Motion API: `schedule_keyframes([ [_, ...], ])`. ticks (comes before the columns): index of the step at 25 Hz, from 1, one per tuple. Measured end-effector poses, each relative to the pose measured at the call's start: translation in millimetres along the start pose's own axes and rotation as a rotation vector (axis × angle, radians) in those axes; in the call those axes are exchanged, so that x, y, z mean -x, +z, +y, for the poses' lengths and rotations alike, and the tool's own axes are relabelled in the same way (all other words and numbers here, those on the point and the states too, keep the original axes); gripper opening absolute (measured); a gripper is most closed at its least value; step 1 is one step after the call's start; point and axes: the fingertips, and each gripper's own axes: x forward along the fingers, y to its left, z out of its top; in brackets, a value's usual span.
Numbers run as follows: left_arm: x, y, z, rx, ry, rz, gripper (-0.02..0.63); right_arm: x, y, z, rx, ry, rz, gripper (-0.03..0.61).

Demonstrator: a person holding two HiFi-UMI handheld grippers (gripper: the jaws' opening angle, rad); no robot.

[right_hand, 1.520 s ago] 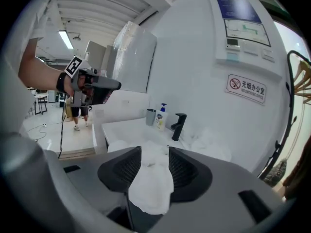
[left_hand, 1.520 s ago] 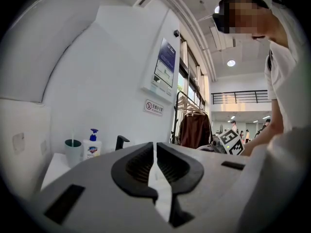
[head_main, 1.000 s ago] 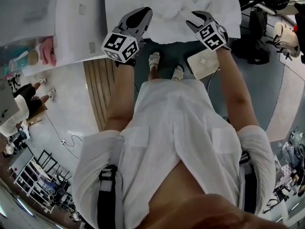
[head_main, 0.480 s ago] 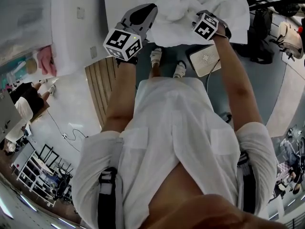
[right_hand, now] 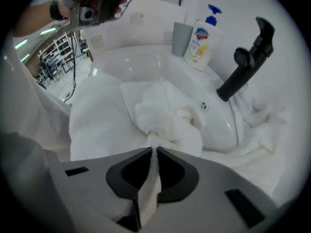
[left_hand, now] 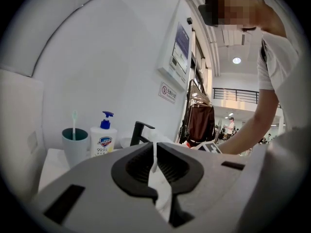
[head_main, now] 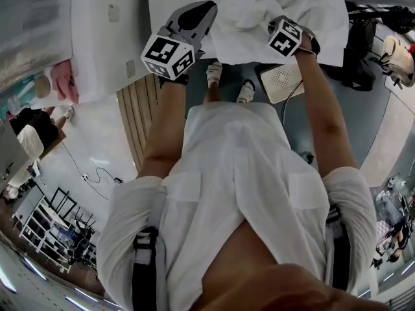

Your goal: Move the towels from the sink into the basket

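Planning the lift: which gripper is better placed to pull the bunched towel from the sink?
Right gripper: its fingers are closing on the bunched towel in the sink. Left gripper is raised, pinching a towel edge.

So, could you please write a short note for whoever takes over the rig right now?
Left gripper: shut on a thin towel edge.
Right gripper: jaws closing, pads pinching the bunched towel that lies in the sink.
I cannot tell whether both hold the same towel.
Another draped towel lies beside the faucet. The basket shows in no view.
Done: both grips taken.
Left: lift the towels out, find the basket, drop them in, then probably return for the draped one.
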Motion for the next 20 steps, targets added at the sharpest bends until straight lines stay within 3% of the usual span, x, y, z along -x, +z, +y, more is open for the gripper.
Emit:
schedule_keyframes([
  [5,2.2,4.9,9.0,-0.003,0.007,-0.008,0.028,36.5,62.0,-5.0,0.107,-0.026,-0.24,0.044],
  [9,5.2,8.3,15.3,-0.007,0.01,-0.009,0.028,43.4,108.1,-5.0,0.22,-0.047,-0.365,0.044],
  [13,10.5,10.9,24.7,-0.009,0.025,-0.013,0.028,32.3,143.0,-11.9,0.308,-0.07,-0.39,0.045],
  [16,14.7,11.3,35.2,-0.003,0.037,-0.016,0.028,21.4,167.3,-22.7,0.294,-0.074,-0.398,0.044],
  [20,17.4,7.7,45.8,0.003,0.042,-0.01,0.028,-5.2,172.9,-38.4,0.291,-0.118,-0.303,0.049],
])
